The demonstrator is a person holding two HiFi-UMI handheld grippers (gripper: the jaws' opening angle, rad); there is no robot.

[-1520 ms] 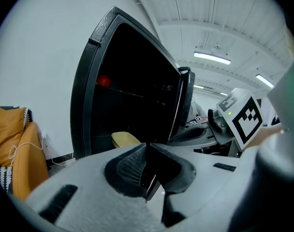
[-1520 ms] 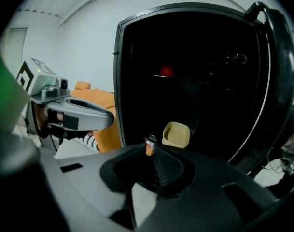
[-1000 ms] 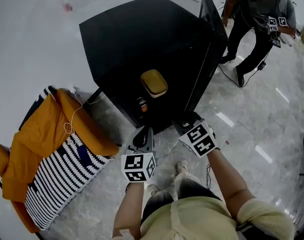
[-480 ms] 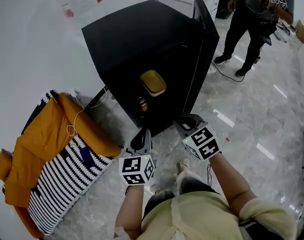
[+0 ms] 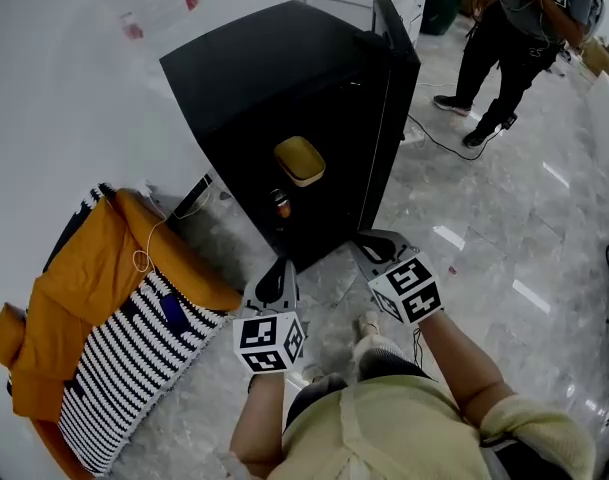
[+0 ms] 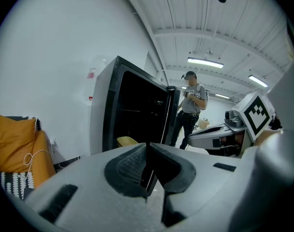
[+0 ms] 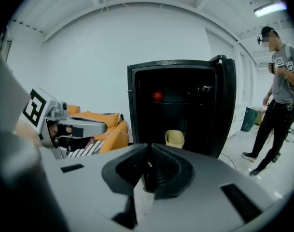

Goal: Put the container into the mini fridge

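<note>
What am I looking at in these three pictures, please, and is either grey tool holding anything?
A person holds two hand grippers, each a grey tool with two jaws and a marker cube. The top-down picture comes from a camera on that person's head and shows the left gripper and right gripper. The other two come from cameras riding on each gripper, looking along its jaws. Both pairs of jaws are together, holding nothing. On the floor ahead stands a black mini fridge, its door open, with the yellow container inside. An orange garment lies to the left, and another person stands beyond.
</note>
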